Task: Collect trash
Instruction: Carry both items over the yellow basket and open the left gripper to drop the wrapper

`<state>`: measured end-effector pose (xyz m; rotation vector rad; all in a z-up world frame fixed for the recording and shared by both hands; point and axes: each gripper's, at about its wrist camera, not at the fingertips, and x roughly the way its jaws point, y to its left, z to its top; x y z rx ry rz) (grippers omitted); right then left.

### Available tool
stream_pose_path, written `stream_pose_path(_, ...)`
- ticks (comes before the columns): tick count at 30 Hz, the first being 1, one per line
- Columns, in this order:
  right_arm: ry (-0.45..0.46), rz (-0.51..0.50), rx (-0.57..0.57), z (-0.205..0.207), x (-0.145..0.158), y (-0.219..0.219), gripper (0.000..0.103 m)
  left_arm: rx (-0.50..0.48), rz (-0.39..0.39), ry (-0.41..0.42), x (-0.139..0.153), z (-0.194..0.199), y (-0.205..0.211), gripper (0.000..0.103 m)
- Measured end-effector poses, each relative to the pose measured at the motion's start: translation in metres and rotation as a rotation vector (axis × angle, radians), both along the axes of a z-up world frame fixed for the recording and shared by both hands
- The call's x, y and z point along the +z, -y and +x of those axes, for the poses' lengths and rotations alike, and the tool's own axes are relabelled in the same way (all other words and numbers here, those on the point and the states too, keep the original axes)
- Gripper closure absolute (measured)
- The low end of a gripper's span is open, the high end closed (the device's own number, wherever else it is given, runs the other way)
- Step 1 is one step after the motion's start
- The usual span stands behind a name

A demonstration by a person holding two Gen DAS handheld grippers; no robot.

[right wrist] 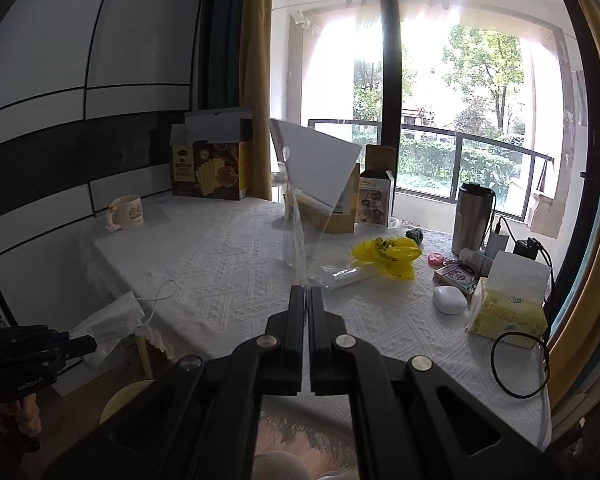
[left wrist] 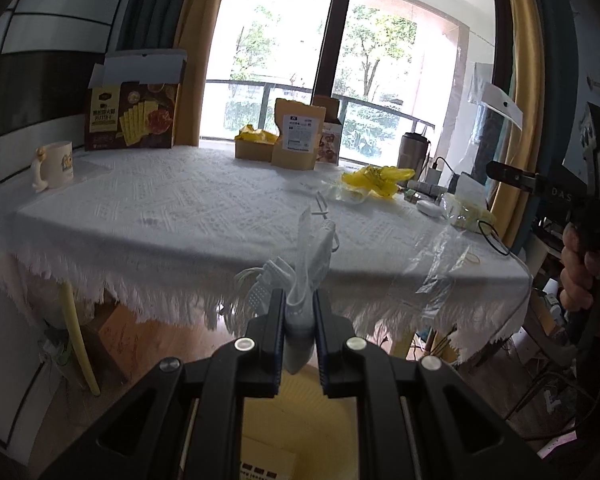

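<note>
Each wrist camera looks forward along its own fingers, angled slightly downward, from just off the near table (left wrist: pixel 160 216) edge. Both views share the white tablecloth, the window (right wrist: pixel 440 120) and the cracker box (left wrist: pixel 134 116).

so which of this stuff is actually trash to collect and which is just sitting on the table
Likely trash:
- face mask, clamped in the left gripper
- clear plastic package, clamped in the right gripper
- crumpled yellow bag
- clear wrapper beside it

Probably just lying about:
- mug
- cracker box
- steel tumbler
- tissue pack
- white earbud case
</note>
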<state>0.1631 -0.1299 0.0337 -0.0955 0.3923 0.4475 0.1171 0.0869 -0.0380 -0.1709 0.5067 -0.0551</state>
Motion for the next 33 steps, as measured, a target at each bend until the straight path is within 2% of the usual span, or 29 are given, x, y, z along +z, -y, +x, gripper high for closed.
stream_pose_path(15, -0.085, -0.027, 0.081, -0.040, -0.053, -0.052, 0.101, 0.000, -0.099, -0.179, -0.076, -0.016, -0.018, 0.090)
stream_pose_path(21, -0.112, -0.046, 0.106, -0.042, -0.070, -0.064, 0.101, -0.004, -0.133, -0.254, -0.098, -0.005, -0.024, 0.090)
stream_pose_path(28, -0.141, -0.076, 0.144, -0.043, -0.087, -0.080, 0.101, -0.010, -0.146, -0.278, -0.111, -0.001, -0.027, 0.087)
stream_pose_path(30, -0.148, -0.082, 0.157, -0.043, -0.092, -0.086, 0.101, -0.014, -0.141, -0.272, -0.111, -0.002, -0.027, 0.084)
stream_pose_path(32, -0.153, -0.087, 0.166, -0.043, -0.096, -0.090, 0.101, -0.011, -0.141, -0.267, -0.111, -0.003, -0.027, 0.071)
stream_pose_path(33, -0.158, -0.088, 0.170, -0.043, -0.098, -0.092, 0.101, -0.009, -0.143, -0.264, -0.111, -0.003, -0.027, 0.068)
